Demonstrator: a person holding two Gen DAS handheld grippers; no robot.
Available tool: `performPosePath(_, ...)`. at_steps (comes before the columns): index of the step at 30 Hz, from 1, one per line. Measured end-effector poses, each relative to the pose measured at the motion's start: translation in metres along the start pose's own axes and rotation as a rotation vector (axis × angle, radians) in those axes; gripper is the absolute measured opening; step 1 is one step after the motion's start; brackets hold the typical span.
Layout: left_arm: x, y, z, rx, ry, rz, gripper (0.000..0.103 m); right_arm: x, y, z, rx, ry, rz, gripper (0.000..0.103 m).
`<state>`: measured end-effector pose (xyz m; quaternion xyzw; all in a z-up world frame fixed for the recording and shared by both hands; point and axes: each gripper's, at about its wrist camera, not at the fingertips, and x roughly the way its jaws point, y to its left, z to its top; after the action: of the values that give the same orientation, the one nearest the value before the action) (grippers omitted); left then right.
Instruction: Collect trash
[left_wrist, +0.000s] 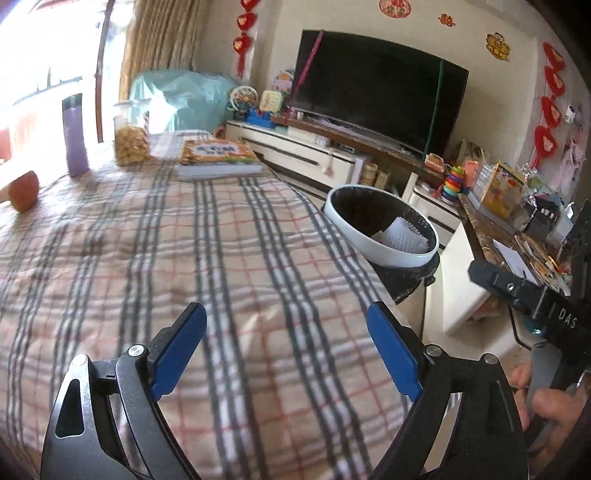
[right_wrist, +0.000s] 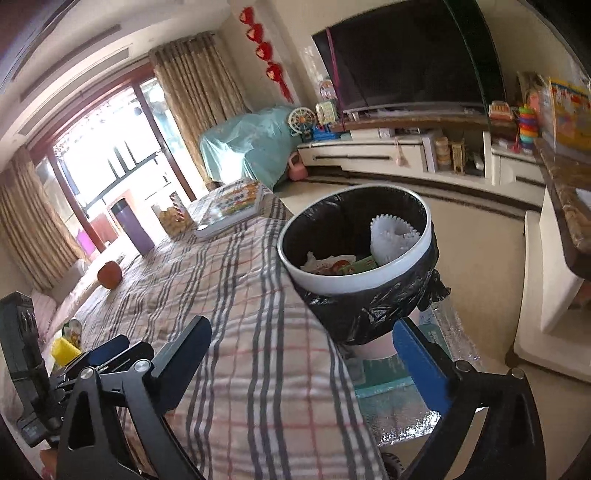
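Both tools, left (left_wrist: 286, 345) and right (right_wrist: 303, 354), angle downward, jaws spread, empty.

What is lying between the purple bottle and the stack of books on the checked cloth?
A clear jar of yellow snacks stands between the purple bottle and the stack of books. Both wrist views show it.

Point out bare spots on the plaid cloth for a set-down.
Free: the wide middle of the plaid tablecloth, between the open left gripper and the orange-covered book. Crowded: far end, with purple tumbler, clear snack jar and round red fruit.
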<state>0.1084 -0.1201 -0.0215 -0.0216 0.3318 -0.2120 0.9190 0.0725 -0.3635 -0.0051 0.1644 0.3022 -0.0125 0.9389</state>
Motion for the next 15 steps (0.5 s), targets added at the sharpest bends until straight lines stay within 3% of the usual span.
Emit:
performPosePath(3, -0.021, -0.001, -0.009, -0.005, -0.046, 0.006, 0.093, -0.018, 0.012, -0.005, -0.043, -0.070, -0.028, 0.100)
performPosePath(5, -0.036, -0.003, -0.013, 0.005, -0.100, 0.030, 0.100, -0.034, 0.021, -0.007, -0.092, -0.150, -0.071, 0.102)
performPosePath(8, -0.057, -0.009, -0.024, 0.031, -0.201, 0.102, 0.103, -0.048, 0.032, -0.017, -0.169, -0.252, -0.153, 0.103)
performPosePath(12, -0.073, -0.009, -0.031, 0.024, -0.289, 0.178, 0.103, -0.048, 0.042, -0.030, -0.228, -0.282, -0.186, 0.103)
performPosePath(15, -0.076, -0.006, -0.034, 0.030, -0.312, 0.231, 0.103, -0.046, 0.043, -0.037, -0.224, -0.291, -0.183, 0.103)
